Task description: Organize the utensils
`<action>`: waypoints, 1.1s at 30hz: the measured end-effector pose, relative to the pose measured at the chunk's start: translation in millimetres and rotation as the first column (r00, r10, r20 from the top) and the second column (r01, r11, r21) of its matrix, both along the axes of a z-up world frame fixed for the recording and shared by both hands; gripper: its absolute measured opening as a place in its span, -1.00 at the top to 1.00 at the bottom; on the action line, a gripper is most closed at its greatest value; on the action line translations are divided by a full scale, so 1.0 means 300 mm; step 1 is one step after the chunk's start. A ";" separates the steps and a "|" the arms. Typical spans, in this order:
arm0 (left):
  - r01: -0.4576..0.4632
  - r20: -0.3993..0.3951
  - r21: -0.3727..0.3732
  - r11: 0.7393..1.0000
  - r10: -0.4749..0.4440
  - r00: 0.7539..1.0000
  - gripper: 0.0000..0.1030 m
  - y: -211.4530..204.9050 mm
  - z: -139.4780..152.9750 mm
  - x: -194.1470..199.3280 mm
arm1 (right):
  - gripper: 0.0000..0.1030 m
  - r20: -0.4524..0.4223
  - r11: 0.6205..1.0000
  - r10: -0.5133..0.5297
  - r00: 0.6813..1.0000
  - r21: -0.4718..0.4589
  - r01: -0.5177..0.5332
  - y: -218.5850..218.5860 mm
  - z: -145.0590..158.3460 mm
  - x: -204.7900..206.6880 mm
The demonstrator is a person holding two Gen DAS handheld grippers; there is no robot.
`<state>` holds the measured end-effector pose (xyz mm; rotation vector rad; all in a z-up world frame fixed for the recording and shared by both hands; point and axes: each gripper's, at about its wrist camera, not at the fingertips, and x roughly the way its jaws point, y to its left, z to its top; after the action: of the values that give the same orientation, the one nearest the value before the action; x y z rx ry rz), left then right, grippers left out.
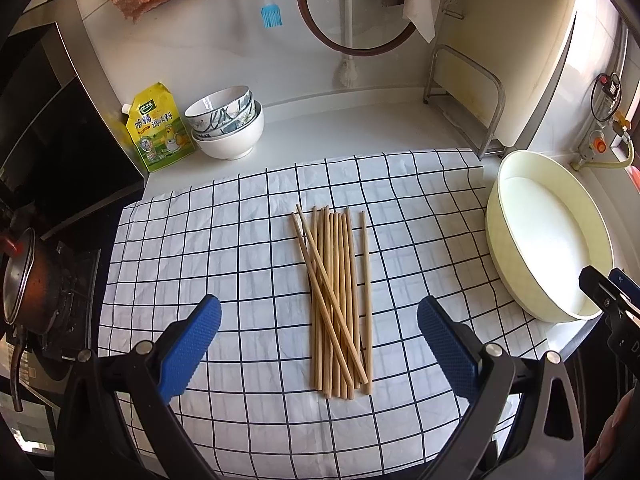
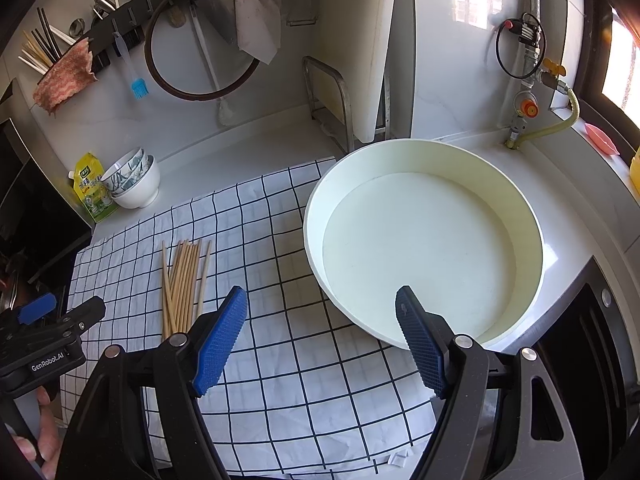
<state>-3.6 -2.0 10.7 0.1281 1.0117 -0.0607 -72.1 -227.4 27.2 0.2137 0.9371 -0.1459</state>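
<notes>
Several wooden chopsticks lie in a loose bundle on a white checked cloth, a few crossing the others. My left gripper hovers open above their near ends, its blue pads either side of the bundle, holding nothing. A round cream basin stands empty at the cloth's right edge; it also shows in the left wrist view as the basin. My right gripper hangs open over the basin's near rim, holding nothing. The chopsticks lie to its left.
Stacked bowls and a yellow seasoning pouch stand at the back left. A stove with a pot borders the cloth's left side. A metal rack with cutting boards stands behind the basin. A utensil holder hangs on the wall.
</notes>
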 end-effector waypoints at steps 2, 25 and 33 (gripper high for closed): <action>0.000 0.000 0.000 1.000 0.000 1.000 -0.88 0.000 0.001 0.000 | -0.42 0.000 1.000 0.001 1.000 0.000 -0.001 -0.001 0.002 0.000; 0.000 0.001 0.000 1.000 0.000 1.000 -0.88 0.000 0.000 -0.001 | -0.42 0.003 1.000 -0.001 1.000 -0.001 0.001 0.006 -0.003 -0.001; 0.001 0.002 0.000 1.000 -0.001 1.000 -0.88 0.000 -0.001 -0.003 | -0.42 0.004 1.000 0.000 1.000 -0.002 0.000 0.008 -0.003 -0.001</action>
<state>-4.4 -2.0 10.5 0.1291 1.0099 -0.0613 -72.3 -224.9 26.3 0.2120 0.9331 -0.1463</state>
